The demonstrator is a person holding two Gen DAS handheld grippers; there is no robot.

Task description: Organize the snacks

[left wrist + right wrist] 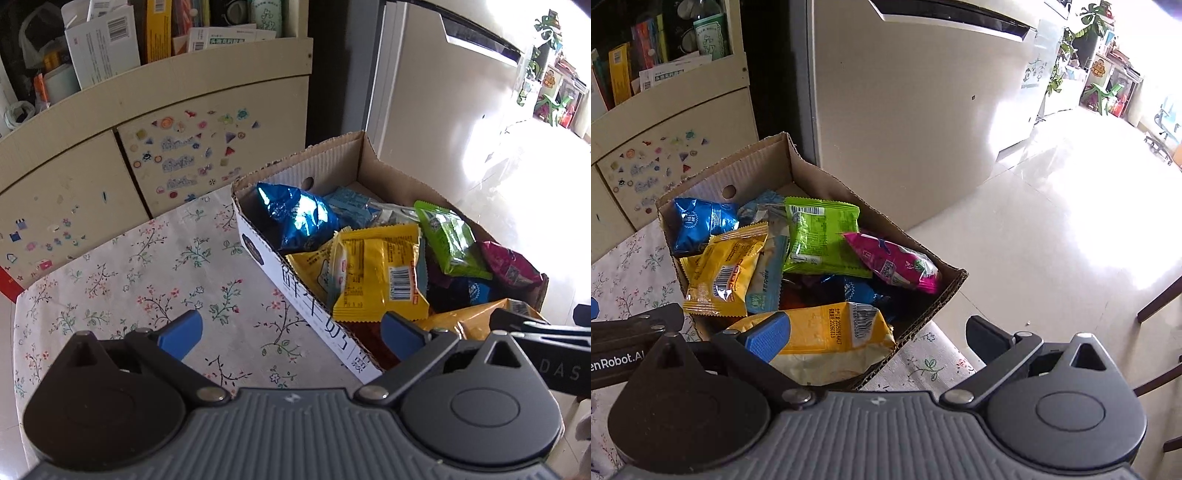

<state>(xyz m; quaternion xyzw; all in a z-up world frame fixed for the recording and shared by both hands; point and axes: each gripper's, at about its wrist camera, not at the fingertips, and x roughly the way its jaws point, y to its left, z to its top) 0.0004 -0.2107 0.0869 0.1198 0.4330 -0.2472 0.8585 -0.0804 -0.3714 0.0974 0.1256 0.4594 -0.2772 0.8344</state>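
Observation:
A cardboard box stands on the flowered tablecloth, holding several snack packets. Inside lie a blue foil packet, a yellow packet, a green packet, a magenta packet and a large orange-yellow bag at the near end. My left gripper is open, straddling the box's near left wall with nothing between its fingers. My right gripper is open over the box's near right corner, its left pad above the orange-yellow bag.
A cream cabinet with stickers and a shelf of boxes stands behind the table. A tall beige appliance rises right behind the box. Glossy tiled floor stretches to the right, with a dark wooden chair part at the far right.

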